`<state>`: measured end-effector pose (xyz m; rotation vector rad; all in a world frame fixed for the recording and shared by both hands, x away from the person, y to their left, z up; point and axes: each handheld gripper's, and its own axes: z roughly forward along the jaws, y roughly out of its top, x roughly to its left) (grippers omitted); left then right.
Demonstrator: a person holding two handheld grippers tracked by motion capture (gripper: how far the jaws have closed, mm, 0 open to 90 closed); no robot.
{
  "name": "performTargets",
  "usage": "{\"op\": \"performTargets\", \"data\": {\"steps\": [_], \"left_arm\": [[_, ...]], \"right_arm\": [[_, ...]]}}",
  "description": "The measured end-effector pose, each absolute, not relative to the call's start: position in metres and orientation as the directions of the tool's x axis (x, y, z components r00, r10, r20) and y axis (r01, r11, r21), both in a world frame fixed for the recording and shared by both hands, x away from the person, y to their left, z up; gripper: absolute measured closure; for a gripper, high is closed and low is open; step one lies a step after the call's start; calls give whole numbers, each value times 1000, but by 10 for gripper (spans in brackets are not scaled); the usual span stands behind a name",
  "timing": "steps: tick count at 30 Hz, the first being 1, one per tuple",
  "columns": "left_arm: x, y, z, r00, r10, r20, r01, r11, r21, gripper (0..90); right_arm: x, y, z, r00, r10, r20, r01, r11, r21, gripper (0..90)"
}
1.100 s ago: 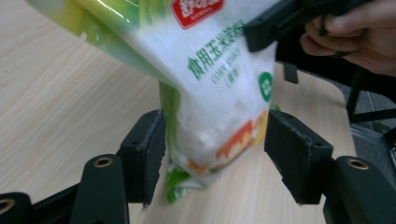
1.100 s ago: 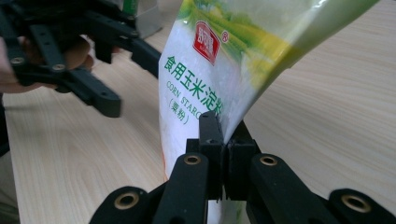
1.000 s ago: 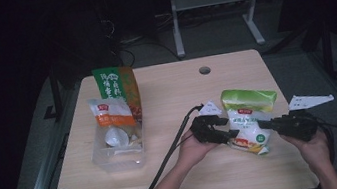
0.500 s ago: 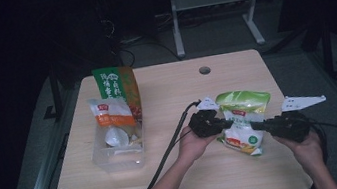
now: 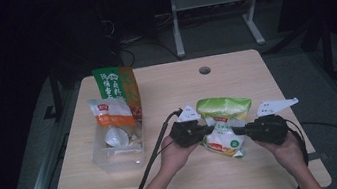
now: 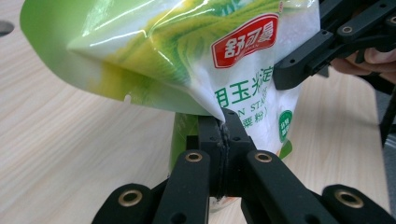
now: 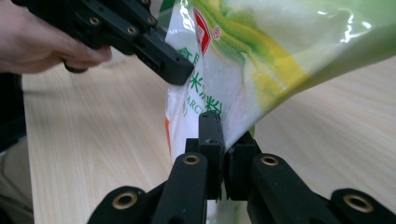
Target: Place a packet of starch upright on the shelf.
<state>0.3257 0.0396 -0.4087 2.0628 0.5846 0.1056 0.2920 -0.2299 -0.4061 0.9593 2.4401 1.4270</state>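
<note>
A green, yellow and white pouch of starch (image 5: 223,116) hangs between the two grippers above the table's front right. My left gripper (image 5: 207,130) is shut on the pouch's left edge. In the left gripper view the jaws (image 6: 225,126) pinch the pouch's seam (image 6: 187,51). My right gripper (image 5: 236,130) is shut on the opposite edge. In the right gripper view its jaws (image 7: 219,126) clamp the pouch's rim (image 7: 261,51). Each gripper view also shows the other gripper (image 6: 299,65) (image 7: 163,56) biting the far side of the pouch.
A clear plastic bin (image 5: 115,155) stands at the table's left with an orange and white packet (image 5: 111,115) in it. A tall green and orange bag (image 5: 117,88) stands behind the bin. A black cable (image 5: 153,160) runs off the front edge. A cable hole (image 5: 205,70) sits at the far middle.
The pouch lay lower on the table a second ago. It now hangs more upright, and both hands have carried it to the left.
</note>
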Motion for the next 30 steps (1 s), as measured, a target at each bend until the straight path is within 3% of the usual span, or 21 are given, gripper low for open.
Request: {"op": "performTargets", "data": {"steps": [11,14,17,22,30], "left_arm": [[321,42,-409,878,456,-147,359,-423,832,896],[320,42,-410,880,452,-147,356,-423,833,896],[320,42,-410,878,456,-145,358,-424,832,896],[321,44,-411,877,457,-151,364,-424,830,893],[319,60,-408,880,446,-163,362,-408,838,821]], "right_arm": [[295,-222,-410,-767,617,174,474,362,803,641],[297,-220,-411,-766,616,185,480,356,802,624],[300,-217,-412,-768,609,198,487,354,799,630],[301,-213,-411,-780,598,185,470,365,804,802],[301,-212,-407,-775,590,225,492,342,801,860]]}}
